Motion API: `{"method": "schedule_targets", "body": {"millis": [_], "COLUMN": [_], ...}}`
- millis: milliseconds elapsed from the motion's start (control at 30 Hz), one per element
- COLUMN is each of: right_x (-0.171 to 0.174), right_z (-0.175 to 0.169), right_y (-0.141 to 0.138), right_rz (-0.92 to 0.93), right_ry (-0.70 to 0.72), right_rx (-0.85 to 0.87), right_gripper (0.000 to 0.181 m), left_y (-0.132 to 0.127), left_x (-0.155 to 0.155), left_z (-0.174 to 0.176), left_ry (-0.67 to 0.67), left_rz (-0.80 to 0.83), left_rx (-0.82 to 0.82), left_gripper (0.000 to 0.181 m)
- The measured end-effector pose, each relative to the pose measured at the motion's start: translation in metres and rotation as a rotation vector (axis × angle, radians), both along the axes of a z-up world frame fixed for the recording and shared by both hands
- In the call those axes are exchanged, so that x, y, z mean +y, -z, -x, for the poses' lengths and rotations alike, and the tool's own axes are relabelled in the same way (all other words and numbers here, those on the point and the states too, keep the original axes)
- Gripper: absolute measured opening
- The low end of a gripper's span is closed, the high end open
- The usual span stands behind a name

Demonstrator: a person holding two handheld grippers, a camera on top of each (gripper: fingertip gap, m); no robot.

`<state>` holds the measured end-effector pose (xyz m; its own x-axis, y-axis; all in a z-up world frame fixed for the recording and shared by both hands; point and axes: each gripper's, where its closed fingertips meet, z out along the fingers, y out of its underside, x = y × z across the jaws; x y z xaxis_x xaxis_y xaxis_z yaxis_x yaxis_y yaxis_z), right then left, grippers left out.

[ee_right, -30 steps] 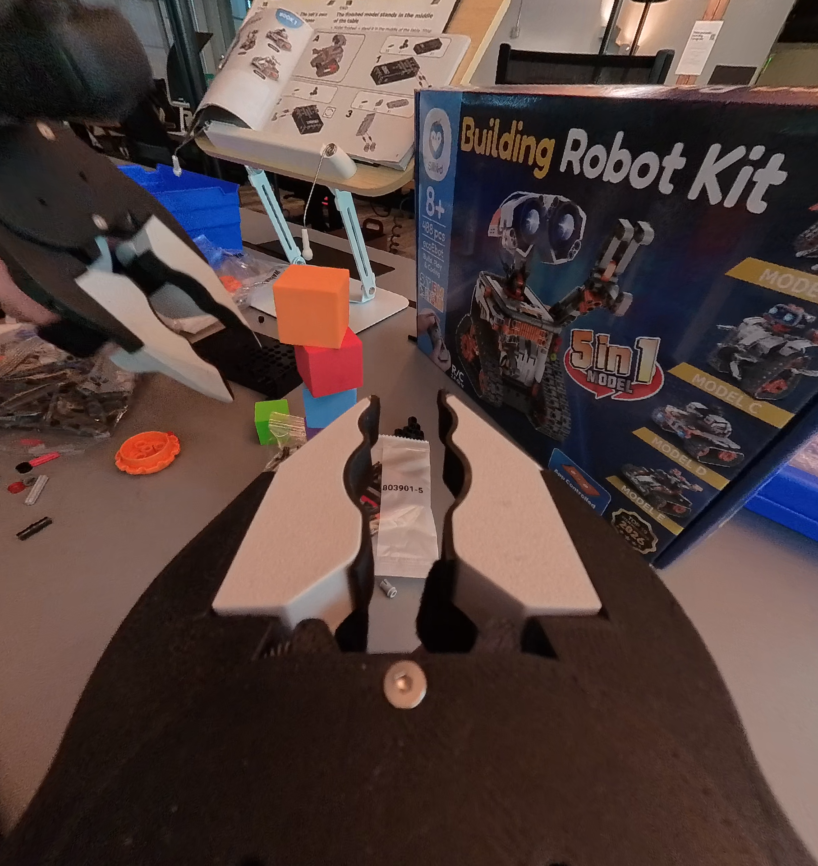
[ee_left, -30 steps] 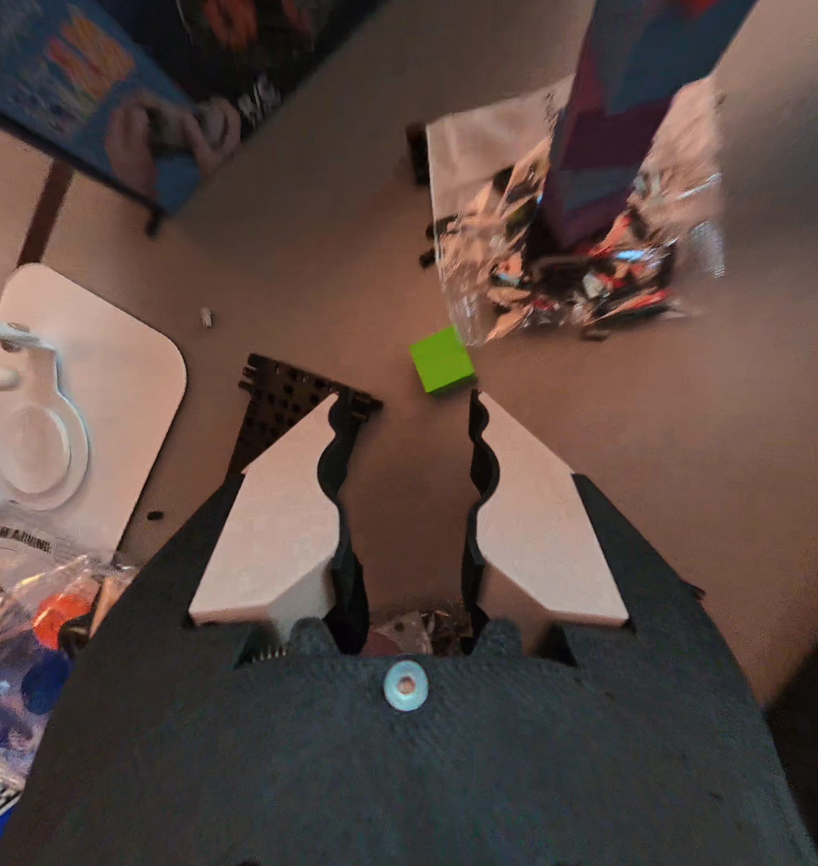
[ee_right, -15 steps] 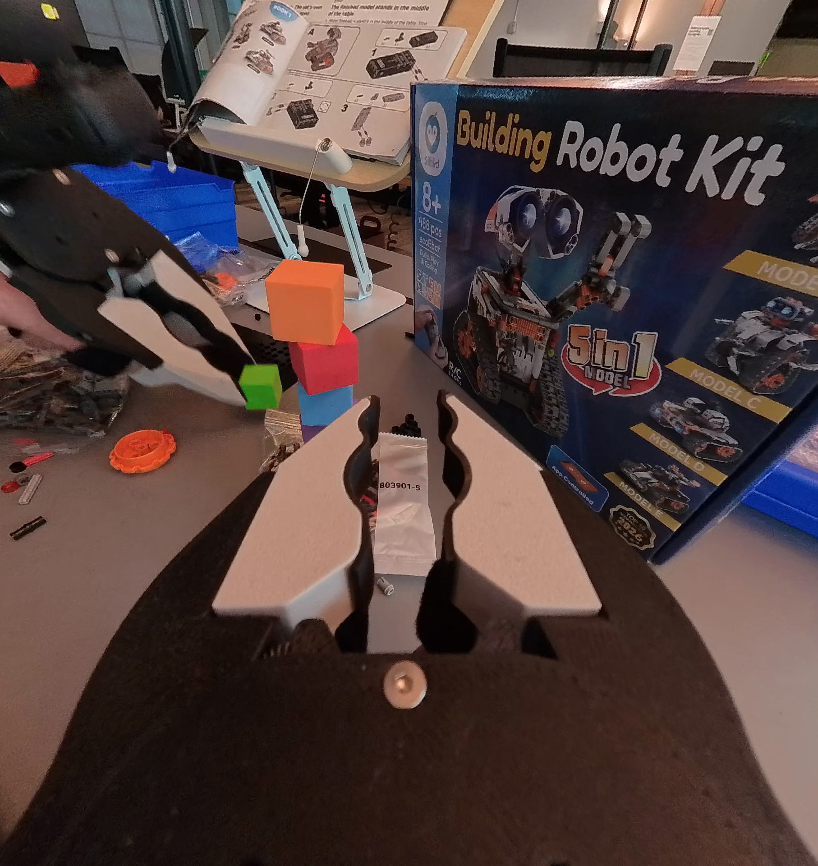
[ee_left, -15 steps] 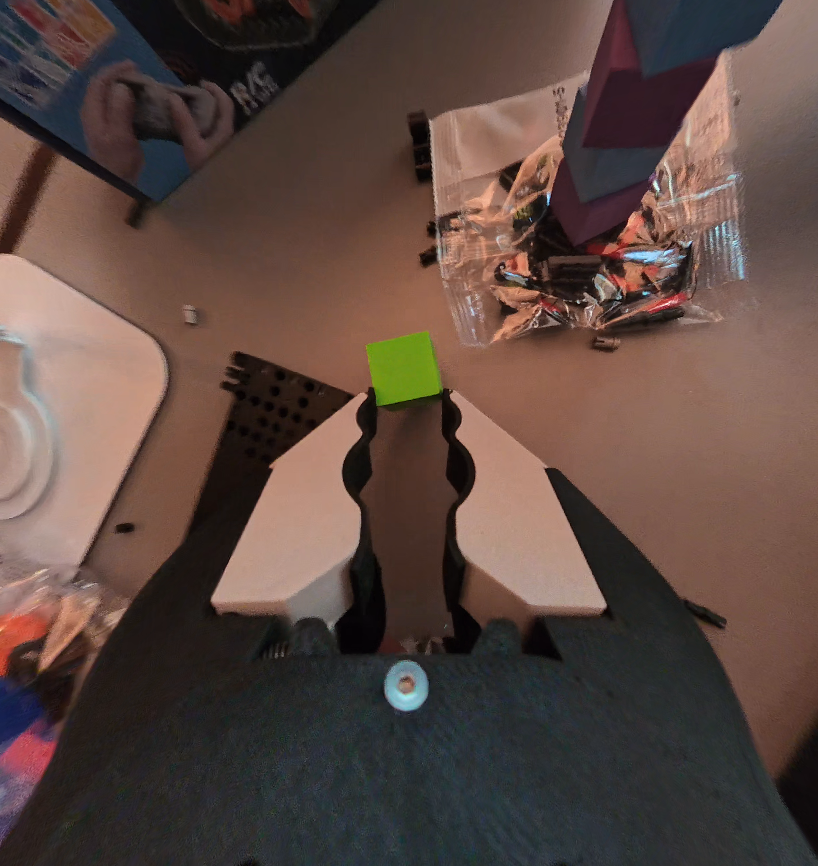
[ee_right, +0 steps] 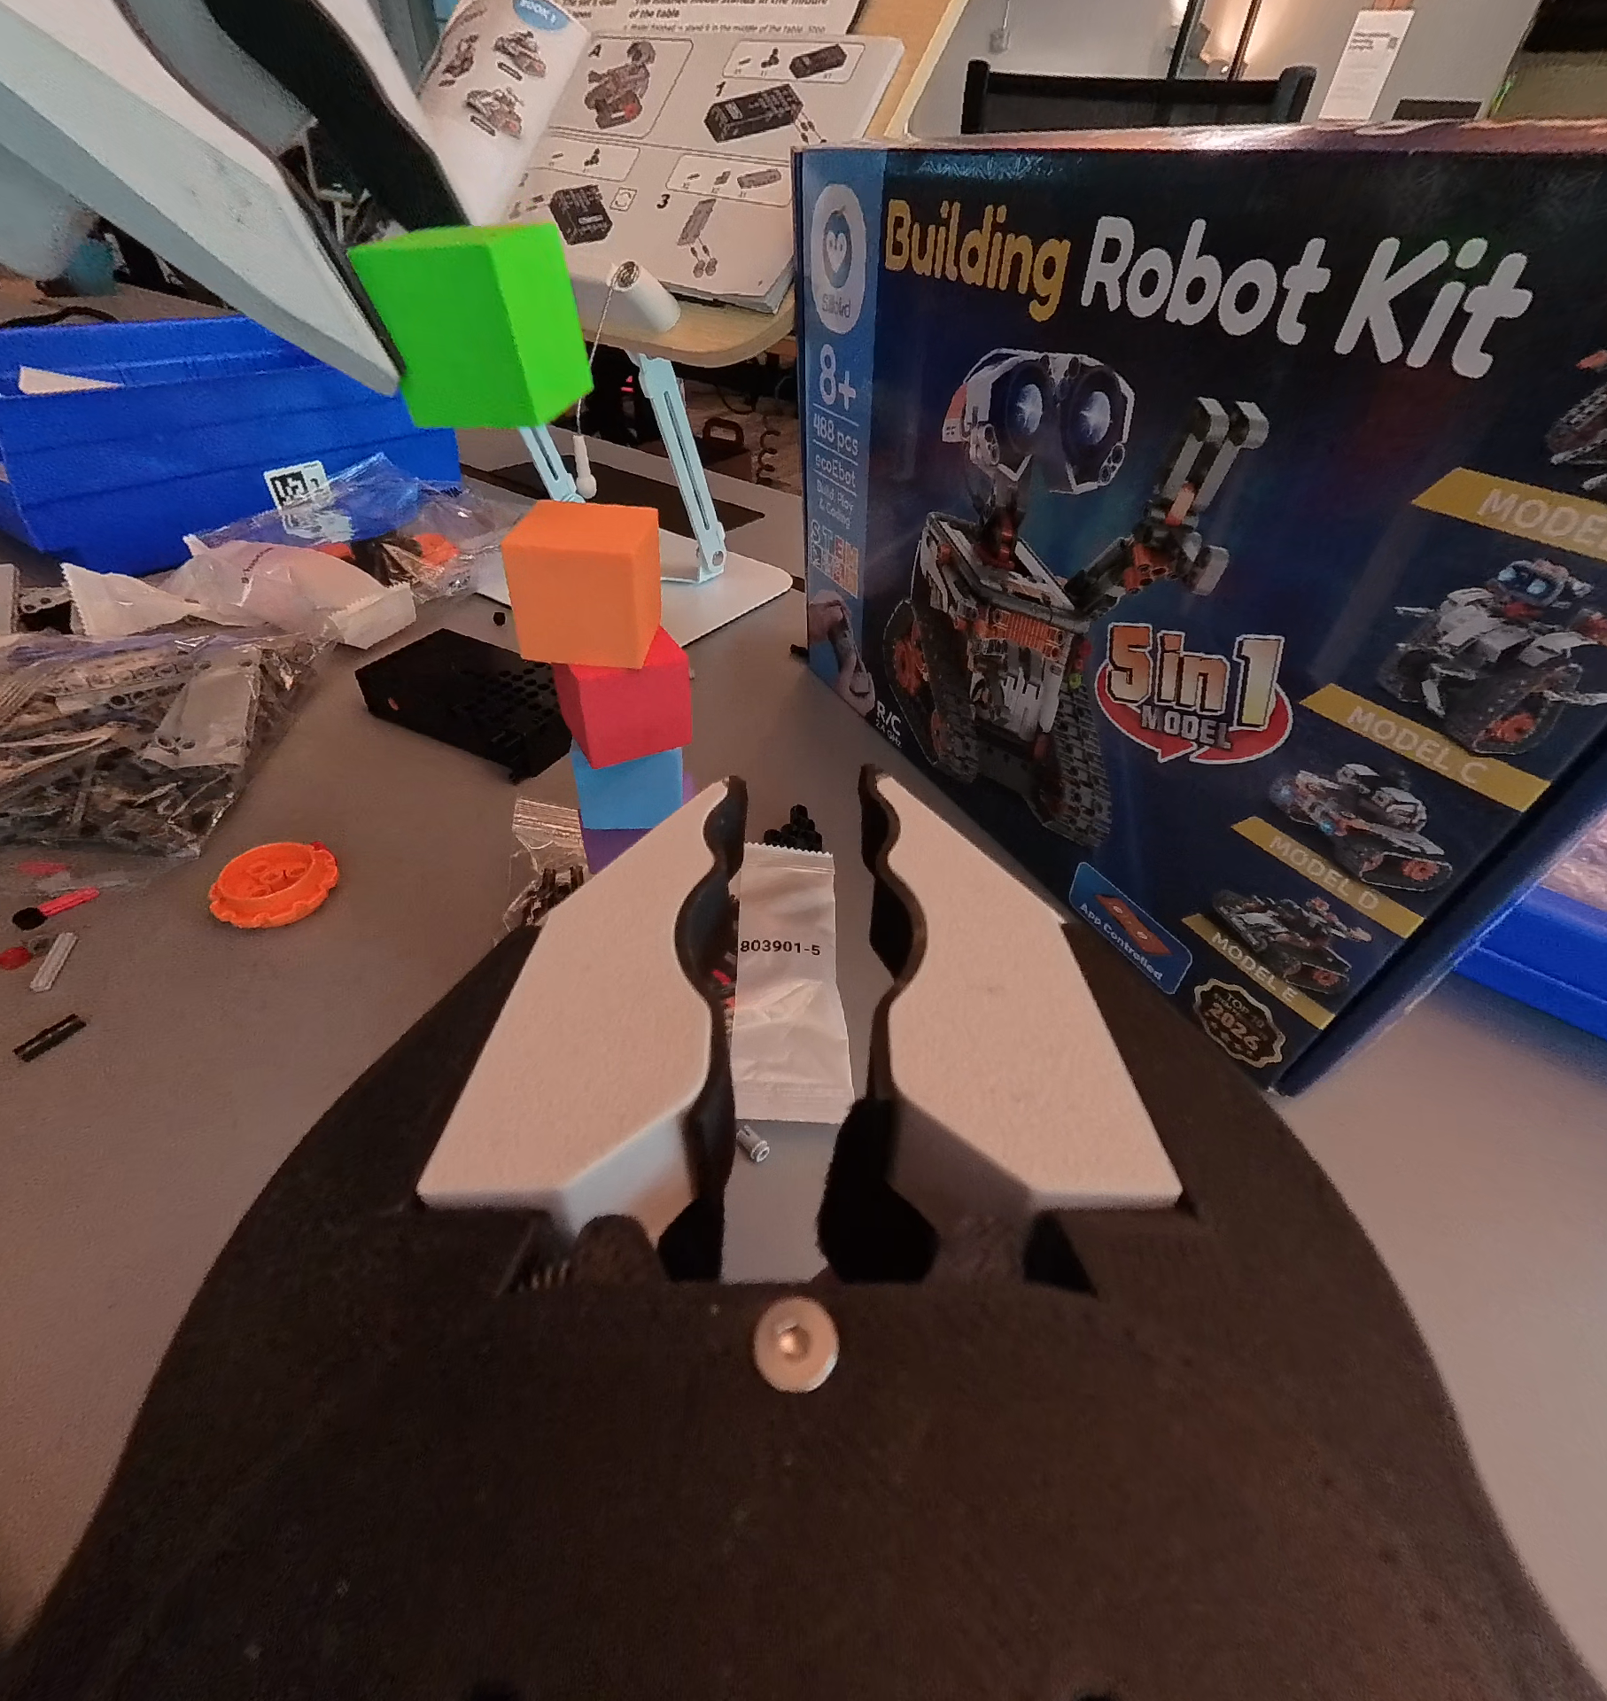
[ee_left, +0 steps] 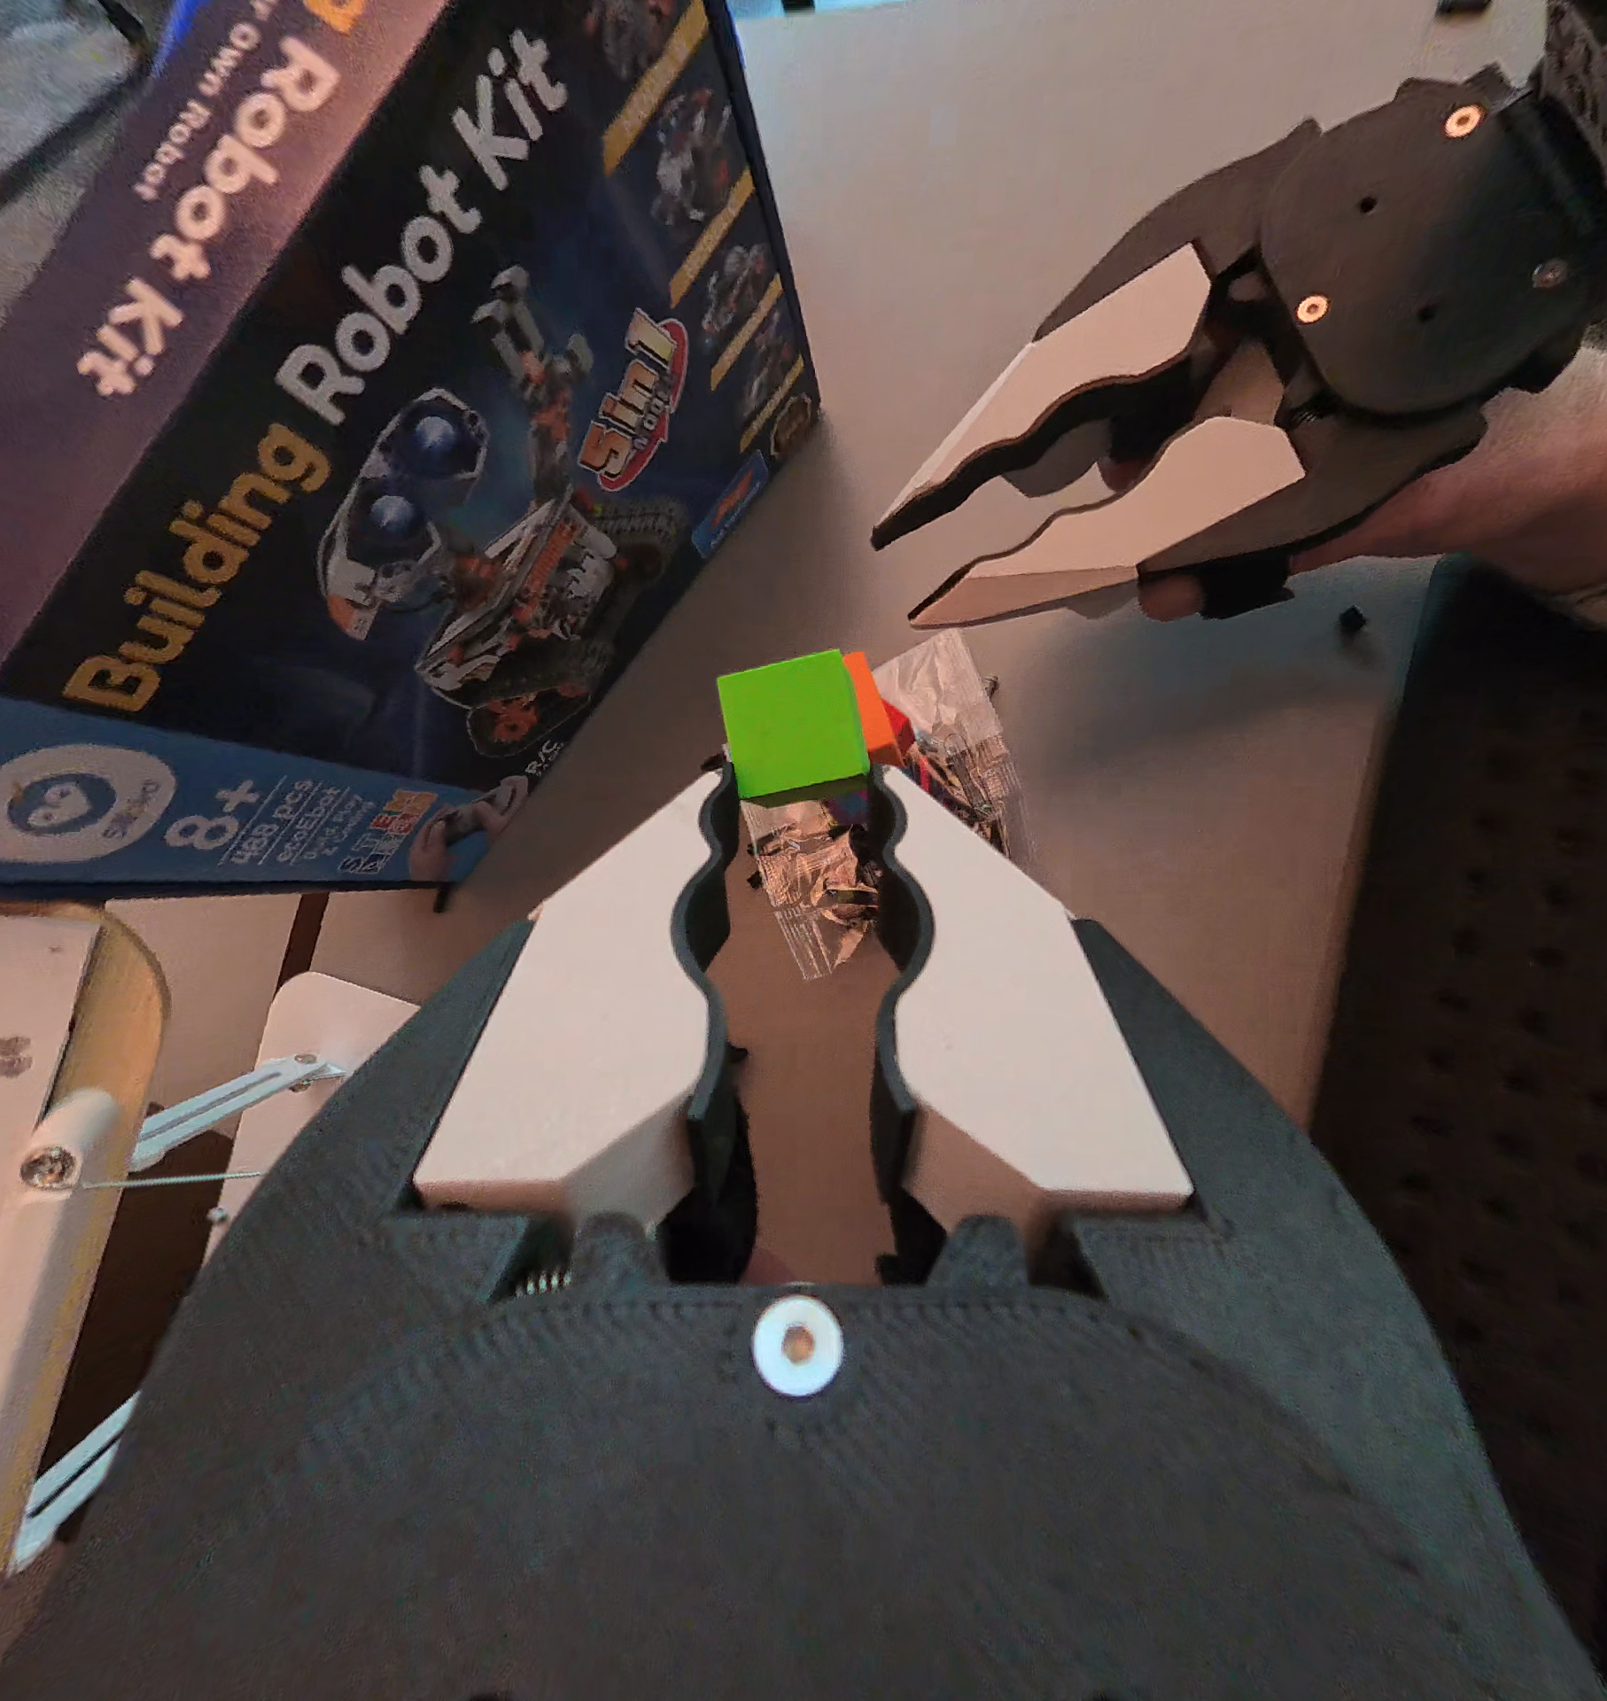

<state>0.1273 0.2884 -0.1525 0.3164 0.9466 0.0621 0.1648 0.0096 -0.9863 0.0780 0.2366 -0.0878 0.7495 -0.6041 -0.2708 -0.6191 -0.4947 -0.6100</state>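
My left gripper (ee_left: 795, 782) is shut on a green cube (ee_left: 792, 723) at its fingertips and holds it in the air above a leaning stack of cubes. The right wrist view shows the green cube (ee_right: 478, 327) above the orange cube (ee_right: 582, 582), which rests on a red cube (ee_right: 625, 700), a blue cube (ee_right: 627, 787) and a purple one at the bottom. My right gripper (ee_right: 800, 782) is open and empty, low over the table just right of the stack, with a small white packet (ee_right: 786, 966) between its fingers. It also shows in the left wrist view (ee_left: 901, 575).
A large dark robot kit box (ee_right: 1242, 552) stands right of the stack. A book stand with an open manual (ee_right: 671, 110) is behind. Bags of parts (ee_right: 109, 727), an orange gear (ee_right: 272, 884), a black perforated plate (ee_right: 468, 690) and blue bins (ee_right: 137, 433) lie to the left. My hands' fingertips stand some 10 centimetres from each other. From either gripper's tips it is about 20 centimetres to the orange gear (ee_right: 272, 884).
My left gripper closed on the green cube on the table, lifted it and carried it above the cube stack. My right gripper has stayed where it was, open.
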Motion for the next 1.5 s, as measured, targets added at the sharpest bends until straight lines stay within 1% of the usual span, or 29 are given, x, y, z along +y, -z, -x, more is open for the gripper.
{"method": "schedule_targets", "body": {"millis": [167, 400, 433, 500, 600, 767, 867, 967, 1100, 1167, 1233, 1300, 1367, 1467, 1500], "right_x": [-0.001, -0.001, -0.001, -0.001, -0.001, 0.0, 0.001, 0.005, 0.011, 0.012, 0.016, 0.021, 0.024, 0.025, 0.026], "right_z": [0.001, 0.001, 0.0, 0.0, 0.0, 0.0, -0.001, -0.003, -0.004, -0.004, -0.005, -0.006, -0.007, -0.004, -0.004], "right_y": [0.0, -0.001, -0.002, -0.002, -0.002, -0.001, 0.0, 0.003, 0.013, 0.019, 0.027, 0.034, 0.043, 0.067, 0.073], "right_rz": [-0.003, -0.001, 0.0, 0.0, 0.0, 0.003, 0.009, 0.02, 0.049, 0.062, 0.088, 0.106, 0.122, 0.167, 0.167], "right_ry": [-0.007, -0.01, -0.01, -0.01, -0.009, -0.004, 0.004, 0.025, 0.053, 0.055, 0.073, 0.102, 0.124, 0.145, 0.167], "right_rx": [-0.003, 0.006, 0.008, 0.009, 0.009, 0.006, 0.004, -0.006, -0.047, -0.074, -0.105, -0.133, -0.173, -0.283, -0.319], "right_gripper": [0.024, 0.024, 0.024, 0.024, 0.024, 0.024, 0.024, 0.023, 0.015, 0.0, 0.0, 0.0, 0.0, 0.0, 0.0], "left_y": [0.006, 0.018, 0.017, 0.016, 0.01, -0.008, -0.014, -0.005, 0.027, 0.045, 0.061, 0.077, 0.084, 0.092, 0.098], "left_x": [0.01, 0.013, 0.014, 0.015, 0.015, 0.005, -0.008, -0.031, -0.062, -0.074, -0.084, -0.092, -0.097, -0.097, -0.097], "left_z": [-0.009, -0.008, -0.007, -0.005, -0.002, 0.009, 0.03, 0.058, 0.099, 0.123, 0.148, 0.173, 0.196, 0.209, 0.213], "left_ry": [0.005, -0.006, -0.013, -0.02, -0.033, -0.073, -0.146, -0.227, -0.343, -0.421, -0.493, -0.563, -0.619, -0.652, -0.66], "left_rz": [0.05, 0.092, 0.087, 0.076, 0.051, -0.058, -0.138, -0.188, -0.223, -0.246, -0.28, -0.3, -0.355, -0.429, -0.428], "left_rx": [0.003, 0.024, 0.022, 0.02, 0.01, 0.005, 0.004, -0.032, -0.102, -0.12, -0.118, -0.108, -0.075, -0.082, -0.062], "left_gripper": [0.026, 0.027, 0.027, 0.035, 0.039, 0.044, 0.043, 0.038, 0.032, 0.029, 0.016, 0.013, 0.01, 0.008, 0.008]}}
